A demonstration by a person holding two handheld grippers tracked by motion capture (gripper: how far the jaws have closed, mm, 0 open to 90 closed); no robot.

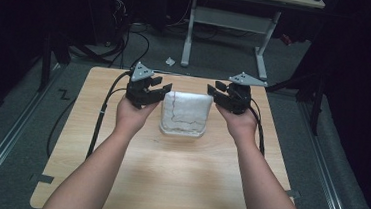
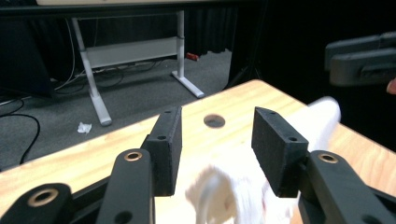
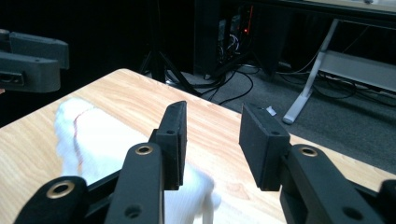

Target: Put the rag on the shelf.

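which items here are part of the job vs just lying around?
In the job:
- folded white cloth in the middle of the wooden table
- left gripper, jaws open beside the cloth
- right gripper, jaws open on its other side

Lying about:
- crumpled scrap of paper on the floor
- white desk frame behind
- cables on the floor

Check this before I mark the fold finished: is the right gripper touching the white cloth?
Apart. The high view shows the right gripper beside the white cloth with bare table between; its own view shows open jaws gripping nothing.
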